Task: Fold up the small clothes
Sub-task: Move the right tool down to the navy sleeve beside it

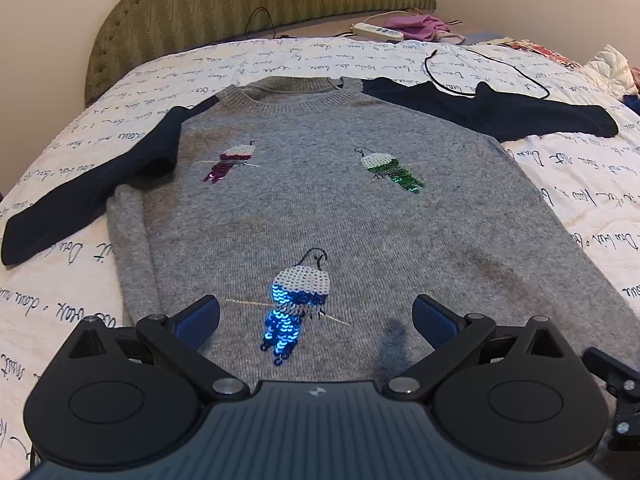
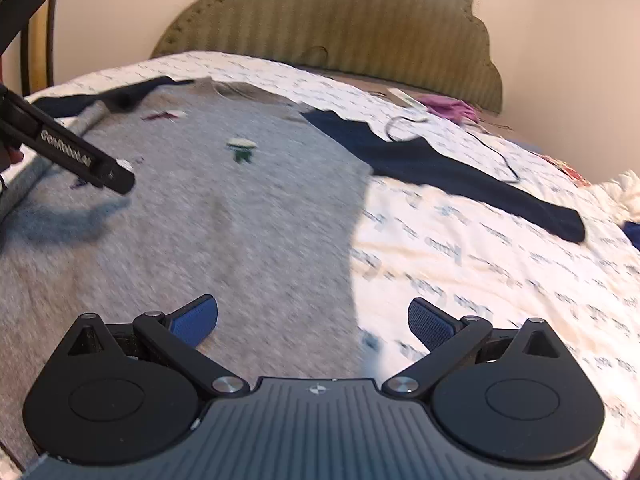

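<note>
A bed (image 1: 580, 184) with a script-printed white cover and an olive padded headboard (image 1: 248, 4) fills both views, against a cream wall. A grey sweater (image 1: 320, 208) with navy sleeves lies flat, front up, in the middle of the cover, collar toward the headboard and both sleeves spread outward. Three sequined birds decorate its chest: purple (image 1: 232, 162), green (image 1: 390, 170) and blue (image 1: 296, 304). The left gripper (image 1: 316, 320) hangs just above the sweater's lower front, its fingers spread wide and empty, the blue bird between them. The right gripper (image 2: 312, 320), also wide and empty, sits over the sweater's right edge, one finger above grey knit, the other above the cover; this view is blurred. A black cable (image 1: 500, 68) loops across the far sleeve (image 1: 500, 112), with a power strip (image 1: 378, 31) and purple cloth (image 1: 416, 26) near the headboard.
</note>
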`<state>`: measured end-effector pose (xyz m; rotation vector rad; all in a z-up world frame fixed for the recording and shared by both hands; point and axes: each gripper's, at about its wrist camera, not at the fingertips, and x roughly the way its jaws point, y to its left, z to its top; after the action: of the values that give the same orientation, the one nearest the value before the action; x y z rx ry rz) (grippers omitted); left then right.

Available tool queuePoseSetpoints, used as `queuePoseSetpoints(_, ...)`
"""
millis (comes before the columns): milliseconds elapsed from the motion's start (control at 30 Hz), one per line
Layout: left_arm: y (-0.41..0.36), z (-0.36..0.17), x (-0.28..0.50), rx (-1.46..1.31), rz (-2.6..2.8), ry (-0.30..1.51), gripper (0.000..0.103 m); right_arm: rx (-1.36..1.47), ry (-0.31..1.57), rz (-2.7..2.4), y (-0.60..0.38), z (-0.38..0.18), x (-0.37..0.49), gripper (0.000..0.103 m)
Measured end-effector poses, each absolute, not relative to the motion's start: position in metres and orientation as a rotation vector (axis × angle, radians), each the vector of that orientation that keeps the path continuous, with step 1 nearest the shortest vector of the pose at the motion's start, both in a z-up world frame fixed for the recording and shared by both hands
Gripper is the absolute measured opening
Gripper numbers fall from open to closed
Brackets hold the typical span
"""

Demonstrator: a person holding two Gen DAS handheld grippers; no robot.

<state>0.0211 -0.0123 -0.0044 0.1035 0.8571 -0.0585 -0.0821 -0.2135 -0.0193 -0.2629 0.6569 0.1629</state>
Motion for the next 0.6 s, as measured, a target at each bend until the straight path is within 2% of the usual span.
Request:
queuePoseSetpoints(167, -0.015, -0.007, 0.024, 0.109, -0.065, 0.864, 0.103, -0.227, 0.69, 0.219, -0.213, -0.02, -0.078, 0.103)
queuePoseSetpoints(300, -0.014, -0.01, 0.028, 0.105, -0.06, 0.867, 0.103, -0.288, 0.624, 0.259, -0.193, -0.007, -0.079, 0.103)
queuePoseSetpoints(400, -0.012, -0.012, 0.031, 0.088, -0.057, 0.873, 0.103, -0.22, 0.58, 0.335, -0.187, 0.009, -0.069, 0.103)
queuePoseSetpoints(600, -0.008, -0.011, 0.039, 0.084, -0.045, 0.864, 0.103, -0.163, 0.647, 0.411, -0.176, 0.003, -0.048, 0.103)
